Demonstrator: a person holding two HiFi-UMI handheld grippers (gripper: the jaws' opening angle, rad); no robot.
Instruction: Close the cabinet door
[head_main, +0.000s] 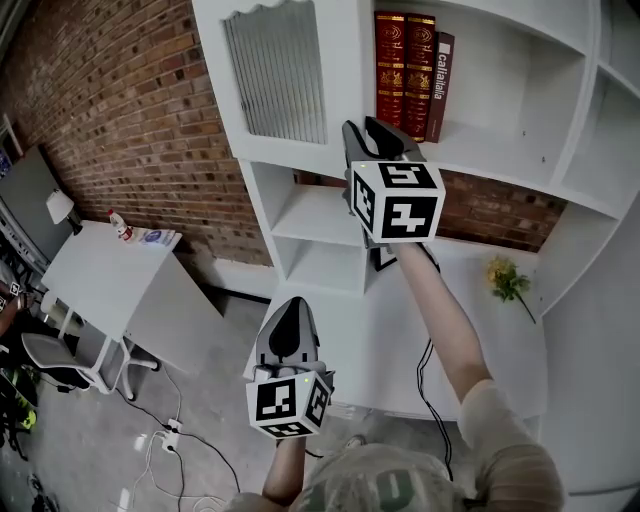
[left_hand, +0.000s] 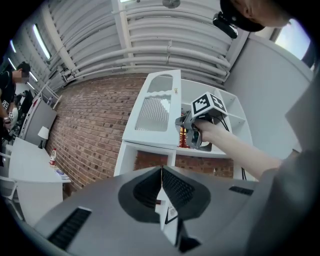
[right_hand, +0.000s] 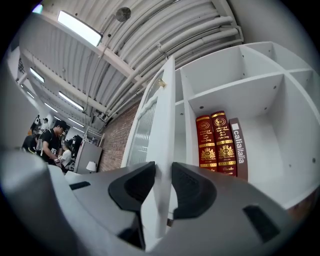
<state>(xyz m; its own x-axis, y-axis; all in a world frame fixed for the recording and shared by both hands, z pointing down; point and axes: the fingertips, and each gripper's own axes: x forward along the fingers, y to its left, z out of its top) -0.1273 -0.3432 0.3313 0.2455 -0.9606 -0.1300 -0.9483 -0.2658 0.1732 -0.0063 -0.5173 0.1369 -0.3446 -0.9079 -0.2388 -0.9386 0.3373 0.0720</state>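
Right arm (head_main: 445, 320) is stretched up and forward from the lower right of the head view, forearm bare, beige sleeve (head_main: 500, 420) at the elbow. The right gripper (head_main: 360, 127) is at frame centre-top, pointing slightly up, with its marker cube (head_main: 400, 200) facing the camera. The left gripper (head_main: 292, 305) is held low at bottom centre, roughly level and well apart from the cabinet.

Tongs: in the right gripper view the door's free edge runs between the pads, with both pads against its faces and no gap visible, so it is clamped on the door. In the left gripper view the jaws meet in a single seam with nothing between them.

The cabinet door (head_main: 275, 75) is at upper centre of the head view. It is partly open, its free vertical edge standing out from the carcass just left of the book compartment.

Materials:
- Door – flat white painted frame with a ribbed translucent pane, scalloped along the top.
- Shelf unit (head_main: 560, 150) – smooth white boards forming square open compartments.
- Two red books (head_main: 405, 65) with gilt spines stand upright, a dark maroon book (head_main: 441, 85) touching them on the right.
- The brick wall (head_main: 130, 120) behind is rough red brick.
- Pads are black with a fine grid texture, and the gripper bodies are matte grey.
- A yellow flower sprig (head_main: 508, 280) lies on the white top at right.
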